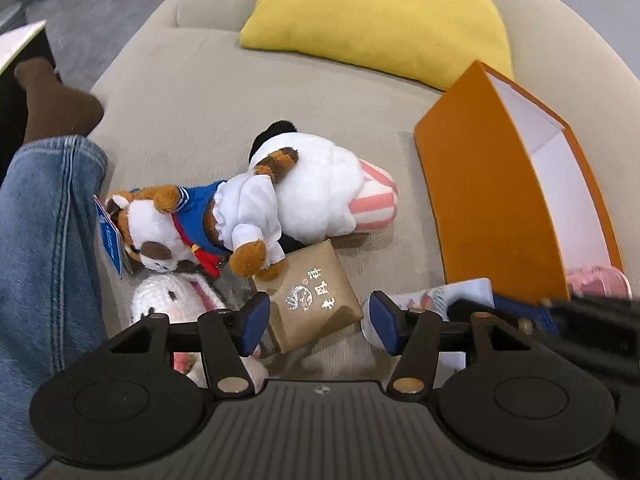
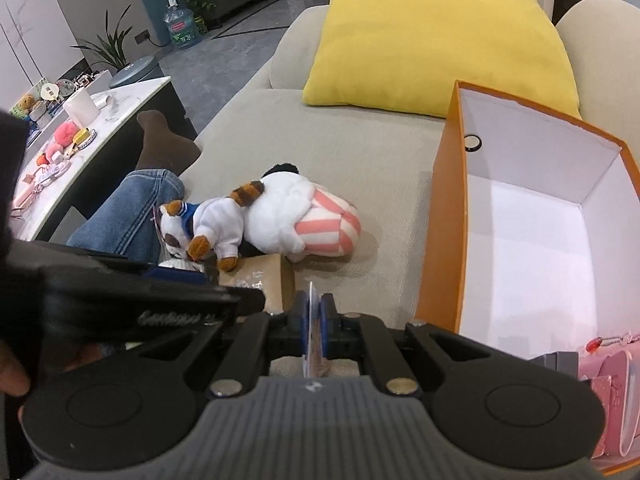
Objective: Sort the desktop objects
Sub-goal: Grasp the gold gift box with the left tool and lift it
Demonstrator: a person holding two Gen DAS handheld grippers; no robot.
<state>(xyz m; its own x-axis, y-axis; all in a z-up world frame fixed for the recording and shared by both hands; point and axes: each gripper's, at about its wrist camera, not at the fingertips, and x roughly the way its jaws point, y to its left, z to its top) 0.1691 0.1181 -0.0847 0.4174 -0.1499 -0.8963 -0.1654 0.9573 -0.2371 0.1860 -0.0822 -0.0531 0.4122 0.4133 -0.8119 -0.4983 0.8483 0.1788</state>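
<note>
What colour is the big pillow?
Yellow. The pillow shows best in the right wrist view.

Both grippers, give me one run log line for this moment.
left gripper: open, over brown box | right gripper: shut on thin card | orange box: open beside it

Left wrist, right wrist views: each looks steeply down, close above the sofa seat; shared: plush toys, orange box.

Black left gripper, blue pads; blue jeans; brown sock.
</note>
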